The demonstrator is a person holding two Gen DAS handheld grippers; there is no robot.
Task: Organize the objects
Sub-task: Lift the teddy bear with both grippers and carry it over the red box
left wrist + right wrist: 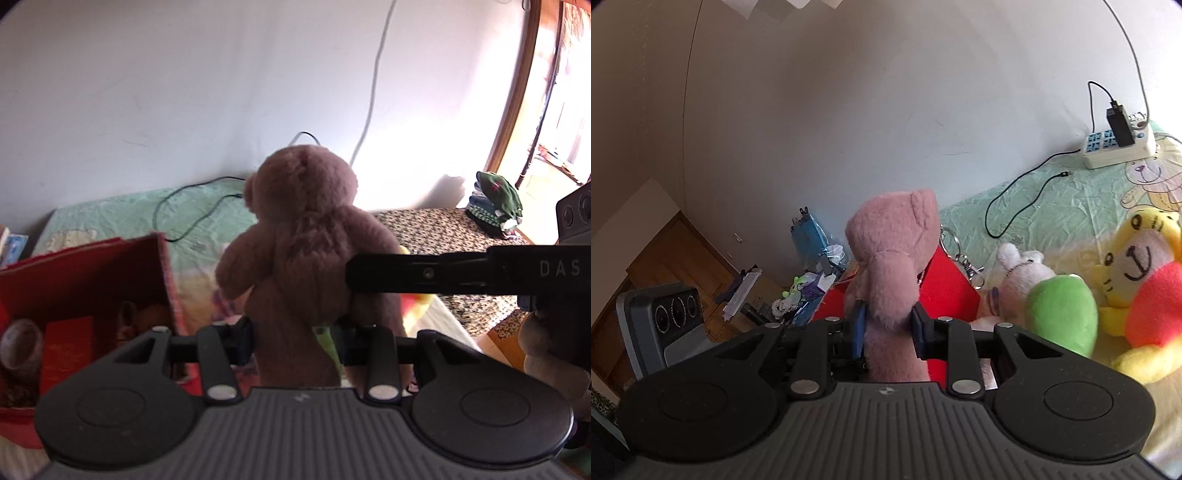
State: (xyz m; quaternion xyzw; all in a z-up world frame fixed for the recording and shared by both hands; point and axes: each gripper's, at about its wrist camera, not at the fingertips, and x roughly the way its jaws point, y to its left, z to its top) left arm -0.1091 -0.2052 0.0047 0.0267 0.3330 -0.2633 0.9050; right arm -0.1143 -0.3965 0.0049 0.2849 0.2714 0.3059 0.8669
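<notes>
A mauve-brown teddy bear (303, 236) hangs upright with its back to the left wrist camera, and my left gripper (295, 332) is shut on its lower body. From the right, one black finger (424, 273) of my right gripper reaches the bear's side. In the right wrist view the same plush (890, 251) looks pink, and my right gripper (889, 325) is shut on one of its limbs between blue pads. A red box (74, 266) stands open at the left on the bed. A green plush (1060, 314), a white one (1023, 269) and a yellow-and-red one (1145, 291) lie beside it.
The bed's green sheet (207, 225) carries a black cable (184, 206) and a white power strip (1119, 147) by the wall. Folded clothes (495, 206) sit on a patterned mattress at the right. Clutter (812, 266) piles against the wall beyond the box.
</notes>
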